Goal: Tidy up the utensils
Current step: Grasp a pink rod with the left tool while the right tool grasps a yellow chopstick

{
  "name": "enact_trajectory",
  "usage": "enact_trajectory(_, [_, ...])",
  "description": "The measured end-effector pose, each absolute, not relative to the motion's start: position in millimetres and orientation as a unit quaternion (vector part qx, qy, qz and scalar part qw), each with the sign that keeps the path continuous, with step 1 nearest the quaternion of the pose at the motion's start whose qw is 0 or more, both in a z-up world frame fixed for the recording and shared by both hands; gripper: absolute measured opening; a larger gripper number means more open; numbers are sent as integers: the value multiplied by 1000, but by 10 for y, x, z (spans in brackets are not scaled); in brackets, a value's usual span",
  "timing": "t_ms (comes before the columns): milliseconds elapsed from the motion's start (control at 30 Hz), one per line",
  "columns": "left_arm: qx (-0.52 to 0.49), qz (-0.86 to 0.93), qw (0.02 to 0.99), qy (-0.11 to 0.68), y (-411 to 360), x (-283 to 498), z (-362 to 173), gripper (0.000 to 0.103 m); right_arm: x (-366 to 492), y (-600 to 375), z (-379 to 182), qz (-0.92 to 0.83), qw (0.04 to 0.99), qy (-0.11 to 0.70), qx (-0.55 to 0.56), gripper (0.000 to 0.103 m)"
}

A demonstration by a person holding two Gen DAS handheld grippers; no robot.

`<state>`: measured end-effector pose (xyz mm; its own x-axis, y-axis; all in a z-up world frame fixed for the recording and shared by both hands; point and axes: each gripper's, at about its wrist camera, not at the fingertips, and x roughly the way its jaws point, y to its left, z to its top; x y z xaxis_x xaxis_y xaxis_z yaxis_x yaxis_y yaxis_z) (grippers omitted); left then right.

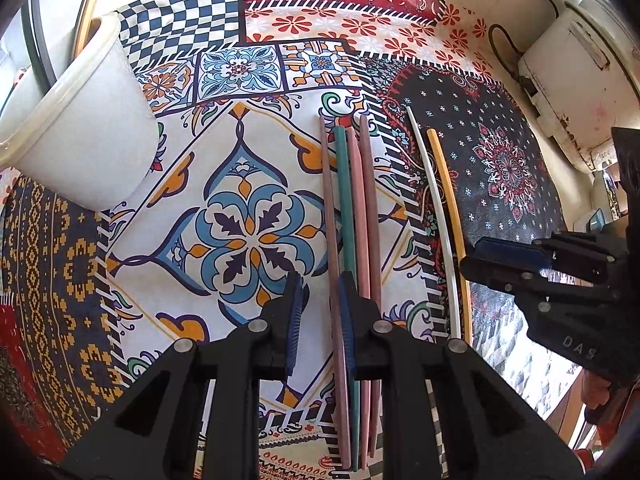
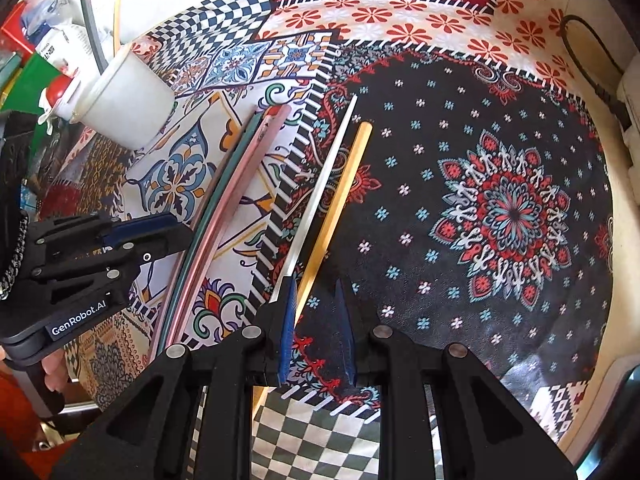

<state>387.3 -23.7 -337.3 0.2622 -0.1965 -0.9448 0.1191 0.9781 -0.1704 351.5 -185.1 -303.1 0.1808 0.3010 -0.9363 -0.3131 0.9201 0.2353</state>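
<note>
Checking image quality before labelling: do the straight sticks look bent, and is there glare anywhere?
Left wrist view: fisheye bows the white stick and the yellow stick. Right wrist view: the green stick curves; sheen on the dark cloth lower right.

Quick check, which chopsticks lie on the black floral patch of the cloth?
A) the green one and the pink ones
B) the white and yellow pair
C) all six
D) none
B: the white chopstick and yellow chopstick lie side by side along the black patch's edge, apart from the green chopstick and pink chopsticks bunched on the white tile-print patch.
</note>
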Motion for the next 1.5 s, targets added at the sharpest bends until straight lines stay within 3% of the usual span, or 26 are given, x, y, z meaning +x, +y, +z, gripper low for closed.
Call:
enact_trajectory(200, [20, -116, 796, 594, -391, 3769, -3378, 16, 3470, -1641, -3011, 204, 776, 594, -53, 19])
enact_trajectory(300, [21, -104, 793, 599, -361, 3791, -3376, 8, 3448, -1641, -3018, 200, 777, 592, -74, 18])
enact_trajectory(367, [11, -92, 791, 605, -267, 3807, -3376, 6, 3430, -1687, -3026, 196, 778, 589, -93, 8])
enact_trajectory(533, [-13, -55, 786, 616, 39, 3778, -3365, 5, 3423, -2008, -3012, 183, 779, 589, -114, 7])
enact_trajectory(833, [-44, -64, 768, 636, 278, 3868, -3362, 5, 3770, -2325, -3008, 181, 771, 605, -75, 7])
enact_trajectory(1000, [-9, -69, 773, 631, 131, 4050, -3377, 5, 3985, -2120, -3027, 187, 773, 600, -85, 7])
enact_trajectory(1300, [-33, -88, 757, 647, 64, 4363, -3441, 5, 4109, -1758, -3017, 193, 780, 584, -113, 7])
enact_trajectory(1500, [-28, -85, 761, 642, -42, 4329, -3453, 4, 4173, -1726, -2998, 197, 780, 590, -67, 6])
